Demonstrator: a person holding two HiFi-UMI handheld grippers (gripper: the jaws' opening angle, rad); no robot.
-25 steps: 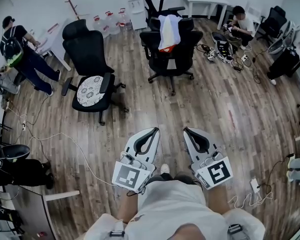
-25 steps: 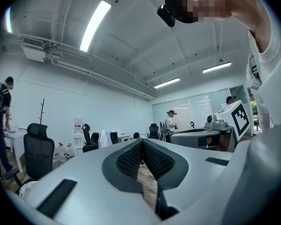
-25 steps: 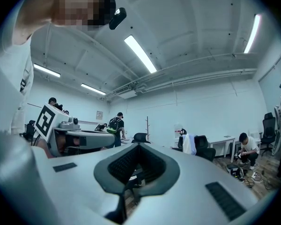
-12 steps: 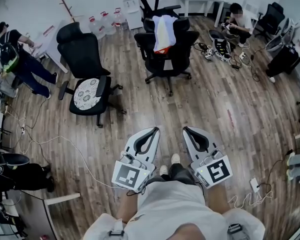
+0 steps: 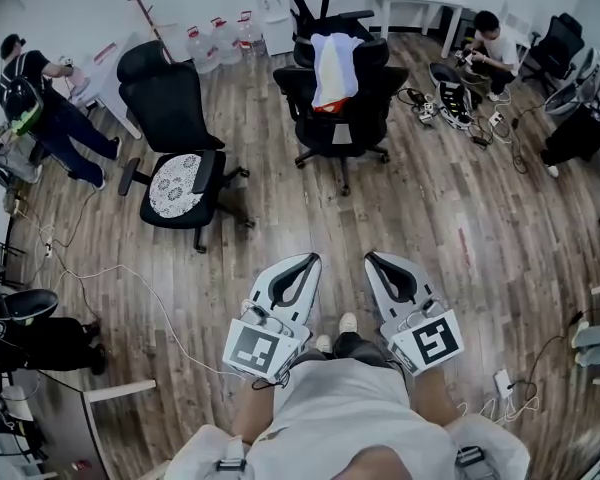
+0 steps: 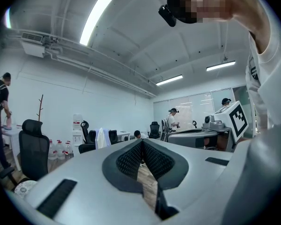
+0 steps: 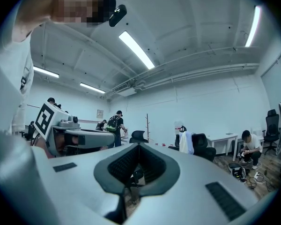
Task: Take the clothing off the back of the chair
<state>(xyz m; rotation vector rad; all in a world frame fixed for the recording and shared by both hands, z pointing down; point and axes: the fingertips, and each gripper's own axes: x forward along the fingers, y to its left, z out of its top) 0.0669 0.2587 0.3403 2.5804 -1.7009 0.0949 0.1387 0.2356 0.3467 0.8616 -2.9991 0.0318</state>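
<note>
Both grippers are carried level at the waist, side by side, and neither holds anything. The left gripper (image 5: 302, 260) has its fingers pressed together tip to tip, and the right gripper (image 5: 373, 259) is the same. The clothing (image 5: 335, 66), pale with a bit of orange at the hem, hangs over the back of the black chair (image 5: 352, 118). It is well ahead of both sets of fingertips, roughly on the line between them, with only bare floor (image 5: 420, 208) in the gap.

The step in hand looks to me like the approach. Done well, it means walking straight in and spreading the fingers before they arrive, not at the cloth itself. I would aim for the fold at the top of the backrest, one pair of fingers toward each side of it, and pinch fabric only, clear of the frame. Then I would lift up and over rather than tug back (the chair looks set on a rolling base, so a pull may just drag it along). The second chair (image 5: 175, 133) and the cable (image 5: 130, 273) lie off to the left of the fingers, so a straight path should miss both.
</note>
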